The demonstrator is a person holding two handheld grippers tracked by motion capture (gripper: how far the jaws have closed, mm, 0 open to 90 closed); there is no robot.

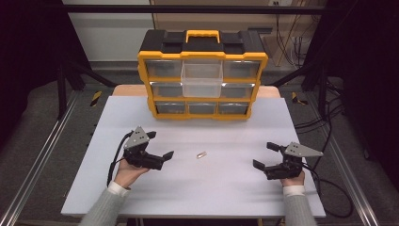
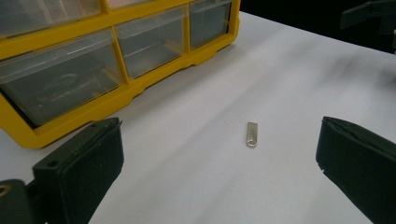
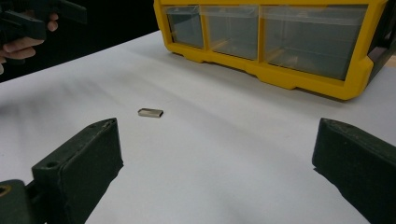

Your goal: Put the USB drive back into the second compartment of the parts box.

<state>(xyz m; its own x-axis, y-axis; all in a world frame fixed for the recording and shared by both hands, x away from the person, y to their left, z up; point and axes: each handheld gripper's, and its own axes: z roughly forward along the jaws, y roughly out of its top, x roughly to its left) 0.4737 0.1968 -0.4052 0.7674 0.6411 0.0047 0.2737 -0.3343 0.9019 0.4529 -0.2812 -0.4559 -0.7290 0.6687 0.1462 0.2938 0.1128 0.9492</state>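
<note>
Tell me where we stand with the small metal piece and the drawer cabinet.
Done: one clear drawer of the yellow cabinet is already pulled out. In hand: nothing; the left claw and right claw are both open, either side of the metal piece, which lies untouched on the table. Probably left: picking it up and putting it in the drawer.

Your high view sits above the near edge of the white table [image 1: 141, 197], facing forward and down, far enough back to take in all four edges and the yellow drawer organizer [image 1: 202, 77] at the far edge. Your left gripper view rides low and close over the table, looking toward the organizer's bottom drawers. Your right gripper view is equally low, aimed at the same drawer row from the opposite side. All three share the small metal USB stick [image 1: 202, 155] mid-table.
</note>
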